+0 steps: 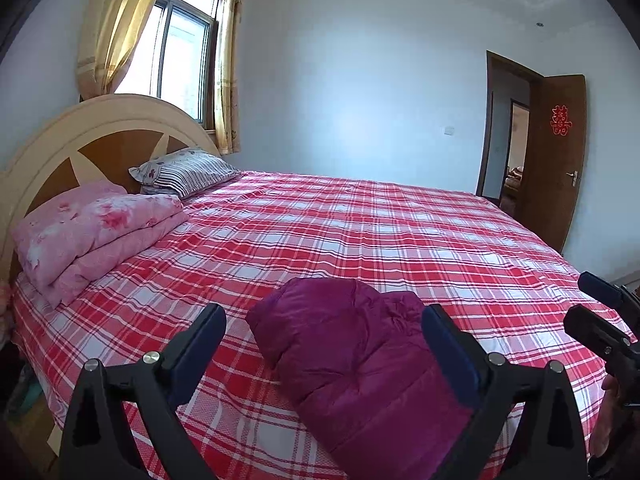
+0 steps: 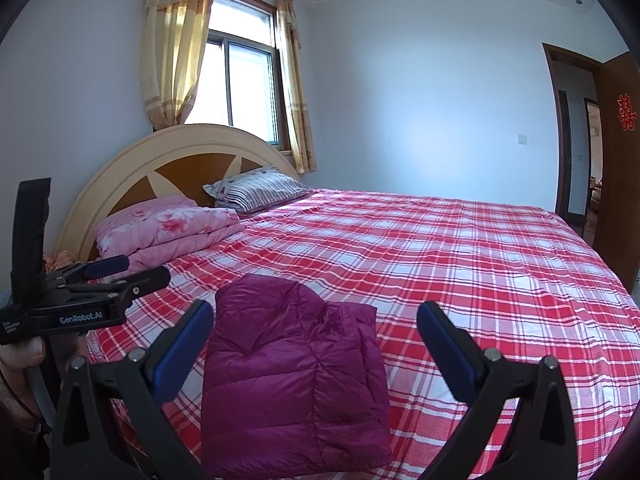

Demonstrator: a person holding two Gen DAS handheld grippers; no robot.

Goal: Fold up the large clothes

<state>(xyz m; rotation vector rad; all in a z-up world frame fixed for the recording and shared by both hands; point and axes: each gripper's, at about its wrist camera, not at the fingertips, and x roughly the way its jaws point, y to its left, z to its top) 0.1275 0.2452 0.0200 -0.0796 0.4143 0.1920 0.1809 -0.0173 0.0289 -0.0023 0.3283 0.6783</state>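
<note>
A magenta quilted down jacket (image 1: 360,364) lies folded into a compact rectangle on the near edge of the bed; it also shows in the right wrist view (image 2: 296,376). My left gripper (image 1: 324,324) is open and empty, held above and just before the jacket. My right gripper (image 2: 316,320) is open and empty too, hovering over the jacket's near part. The right gripper appears at the right edge of the left wrist view (image 1: 600,308). The left gripper appears at the left of the right wrist view (image 2: 140,270).
The bed (image 1: 400,232) has a red and white plaid sheet. A folded pink quilt (image 1: 96,232) and a striped pillow (image 1: 188,174) lie by the headboard (image 1: 80,136). An open brown door (image 1: 556,160) stands at the far right.
</note>
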